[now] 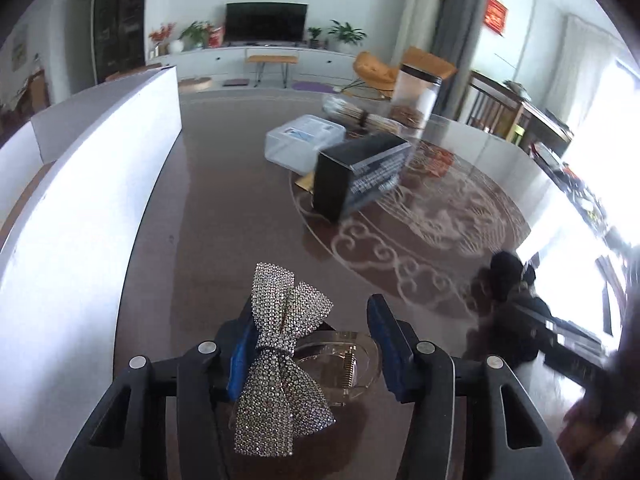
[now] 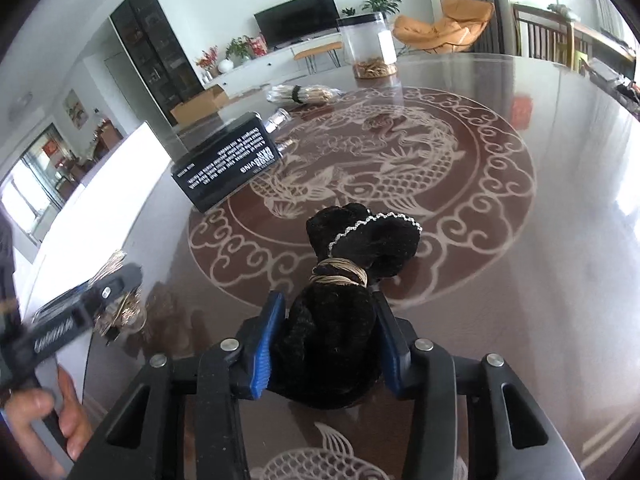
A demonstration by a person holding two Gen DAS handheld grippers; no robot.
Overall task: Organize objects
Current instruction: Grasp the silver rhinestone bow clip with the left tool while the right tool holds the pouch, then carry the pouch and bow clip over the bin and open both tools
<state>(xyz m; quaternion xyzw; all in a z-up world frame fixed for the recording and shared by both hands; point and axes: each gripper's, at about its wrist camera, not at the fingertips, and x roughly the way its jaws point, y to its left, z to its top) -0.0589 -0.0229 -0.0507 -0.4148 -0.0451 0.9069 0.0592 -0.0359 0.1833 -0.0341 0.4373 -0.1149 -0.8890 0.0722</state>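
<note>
My left gripper (image 1: 316,344) holds a silver rhinestone bow hair clip (image 1: 280,360) with a clear plastic claw (image 1: 348,364) between its blue pads, just above the dark table. The jaws stand fairly wide, and the bow rests against the left pad. My right gripper (image 2: 328,340) is shut on a black velvet bow (image 2: 344,300) with a gold band (image 2: 340,274) and a pearl-trimmed edge; the bow's far end lies on the table. The left gripper also shows at the left edge of the right wrist view (image 2: 76,312).
A black box with white text (image 1: 360,176) (image 2: 228,160) lies mid-table. Behind it are a clear plastic container (image 1: 304,140), a bundle of sticks (image 1: 360,116) and a clear jar (image 1: 416,92). A large white box (image 1: 88,184) stands at the left. The table has a dragon pattern (image 2: 380,160).
</note>
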